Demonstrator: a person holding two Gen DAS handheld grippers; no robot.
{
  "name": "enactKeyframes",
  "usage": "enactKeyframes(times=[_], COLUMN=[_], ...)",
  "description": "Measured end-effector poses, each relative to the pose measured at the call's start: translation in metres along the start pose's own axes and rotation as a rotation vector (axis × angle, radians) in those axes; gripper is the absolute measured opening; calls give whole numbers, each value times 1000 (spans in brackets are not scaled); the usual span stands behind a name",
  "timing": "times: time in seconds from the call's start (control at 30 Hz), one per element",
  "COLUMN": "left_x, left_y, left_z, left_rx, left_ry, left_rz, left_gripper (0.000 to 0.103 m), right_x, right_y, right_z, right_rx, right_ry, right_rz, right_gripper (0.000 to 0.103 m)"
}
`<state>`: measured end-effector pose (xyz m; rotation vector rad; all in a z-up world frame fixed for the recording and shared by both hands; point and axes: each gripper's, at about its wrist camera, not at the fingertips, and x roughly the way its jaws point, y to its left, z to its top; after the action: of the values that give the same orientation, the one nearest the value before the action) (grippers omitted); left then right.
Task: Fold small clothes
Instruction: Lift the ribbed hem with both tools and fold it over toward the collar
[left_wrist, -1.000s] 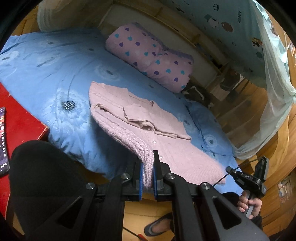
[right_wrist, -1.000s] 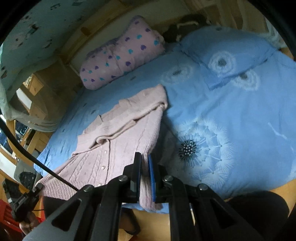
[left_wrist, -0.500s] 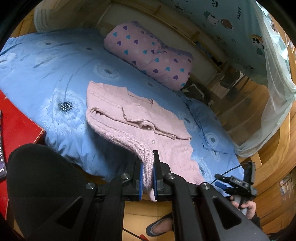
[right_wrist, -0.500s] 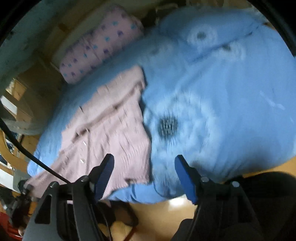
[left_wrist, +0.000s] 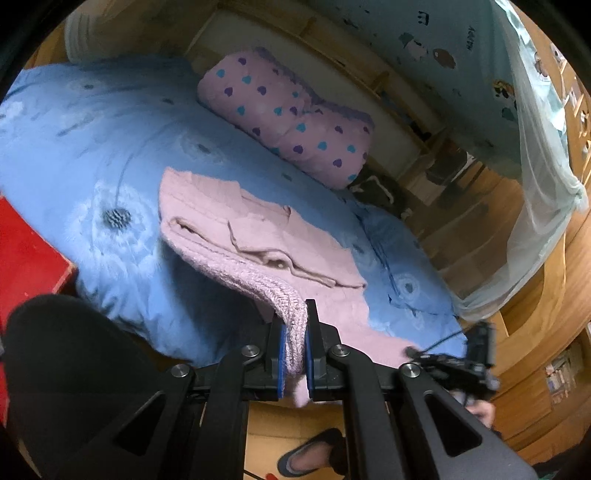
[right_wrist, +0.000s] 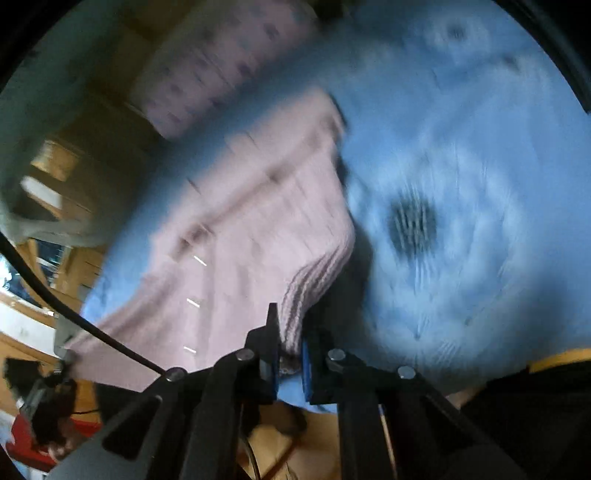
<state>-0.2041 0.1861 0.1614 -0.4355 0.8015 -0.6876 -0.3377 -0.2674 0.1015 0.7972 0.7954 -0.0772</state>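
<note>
A small pink knitted cardigan lies on the blue bedspread, sleeves folded over its front. My left gripper is shut on one corner of its ribbed hem at the bed's near edge. In the blurred right wrist view the cardigan spreads left of a dark dandelion print. My right gripper is shut on the other ribbed hem corner. The right gripper also shows in the left wrist view, low at the right.
A pink pillow with heart dots lies at the bed's far side. A red surface is at the left. A wooden frame and pale netting stand at the right. A slippered foot is on the floor below.
My right gripper opened half a second ago, moved in and has closed again on the hem corner. My left gripper has kept its hold and shifted slightly.
</note>
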Motion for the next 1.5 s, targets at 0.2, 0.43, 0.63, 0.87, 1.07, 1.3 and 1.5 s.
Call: enactKeyframes(times=[0.2, 0.43, 0.63, 0.87, 1.07, 1.3, 1.5], left_x=[-8, -30, -53, -69, -66, -39, -8], left_y=[5, 5, 0, -9, 2, 13, 15], left_z=[0, 2, 0, 11, 24, 41, 66], left_rx=[-18, -20, -10, 22, -11, -30, -16], left_ry=[-14, -49, -84, -143, -146, -111, -95], left_rz=[-12, -30, -48, -51, 16, 86, 126], left_gripper=[0, 0, 0, 0, 0, 0, 0], right_x=[-47, -71, -100, -127, -124, -99, -52], right_y=[20, 24, 37, 63, 66, 60, 54], right_z=[-3, -11, -13, -13, 2, 29, 70], right_rx=[-41, -56, -90, -175, -169, -155, -141], right_ry=[-96, -132, -199, -278, -297, -293, -218], right_rz=[17, 15, 33, 67, 72, 66, 52], right_gripper=[9, 8, 8, 8, 8, 8, 8])
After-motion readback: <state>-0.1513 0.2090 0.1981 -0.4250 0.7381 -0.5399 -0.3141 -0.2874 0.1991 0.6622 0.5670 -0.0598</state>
